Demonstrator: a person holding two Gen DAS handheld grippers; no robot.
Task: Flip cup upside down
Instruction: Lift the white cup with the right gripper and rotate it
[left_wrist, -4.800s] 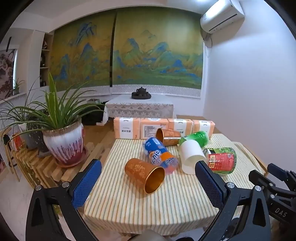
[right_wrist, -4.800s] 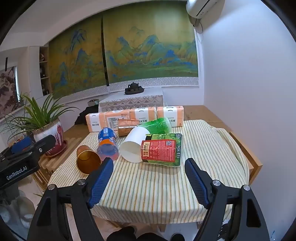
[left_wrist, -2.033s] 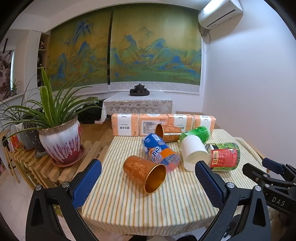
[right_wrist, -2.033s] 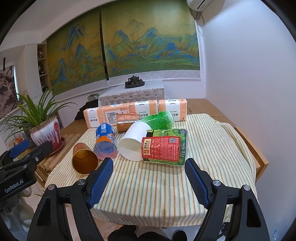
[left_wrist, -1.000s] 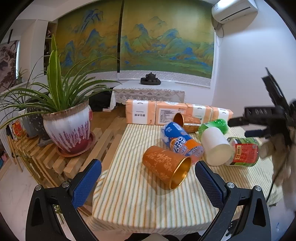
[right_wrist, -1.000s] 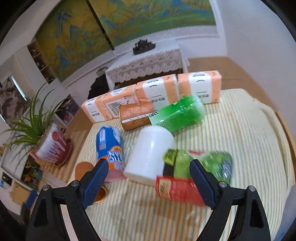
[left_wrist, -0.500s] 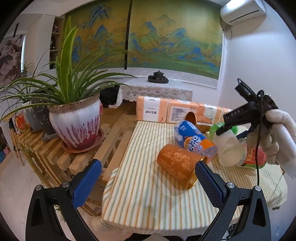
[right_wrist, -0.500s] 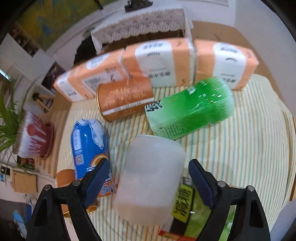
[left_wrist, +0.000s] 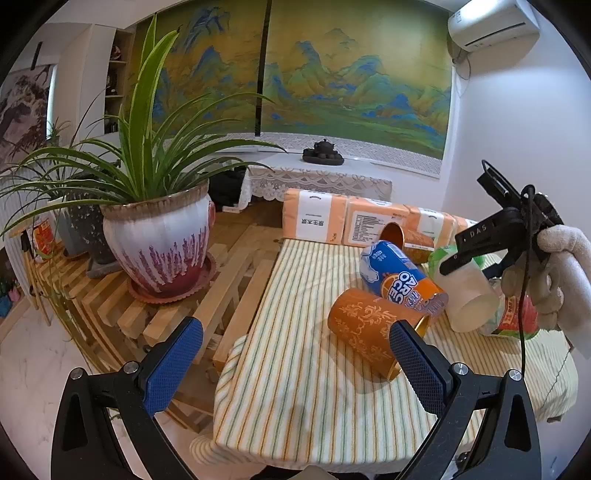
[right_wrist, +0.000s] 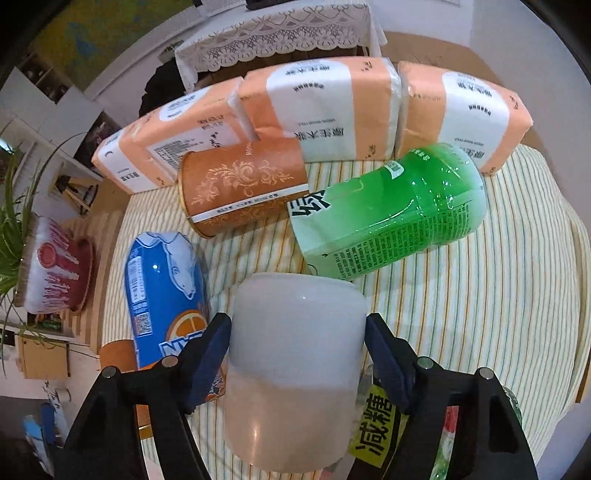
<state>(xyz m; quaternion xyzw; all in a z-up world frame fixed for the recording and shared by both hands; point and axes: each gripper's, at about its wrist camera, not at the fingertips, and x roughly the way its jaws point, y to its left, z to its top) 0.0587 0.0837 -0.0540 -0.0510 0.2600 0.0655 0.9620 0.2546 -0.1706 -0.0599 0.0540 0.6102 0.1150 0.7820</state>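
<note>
The white cup (right_wrist: 295, 354) lies on its side on the striped cloth (right_wrist: 498, 295), its closed base pointing toward the far packs. The right gripper (right_wrist: 297, 341) has it from above: both blue pads (right_wrist: 207, 354) press its sides, so the claw is closed to the width of the cup. From the left camera the same cup (left_wrist: 467, 295) shows under the gloved hand (left_wrist: 554, 280), open mouth facing the near edge of the table.

Behind the cup lie a green bottle (right_wrist: 388, 214) and an orange cup (right_wrist: 243, 184), both on their sides, with tissue packs (right_wrist: 317, 107) behind them. A blue can (right_wrist: 166, 291) lies just left of the cup.

The left gripper (left_wrist: 295, 365) hangs wide open near the table's edge, holding nothing. Another orange cup (left_wrist: 373, 328) lies ahead by its right finger. A potted plant (left_wrist: 159, 243) stands on a slatted bench (left_wrist: 207, 295).
</note>
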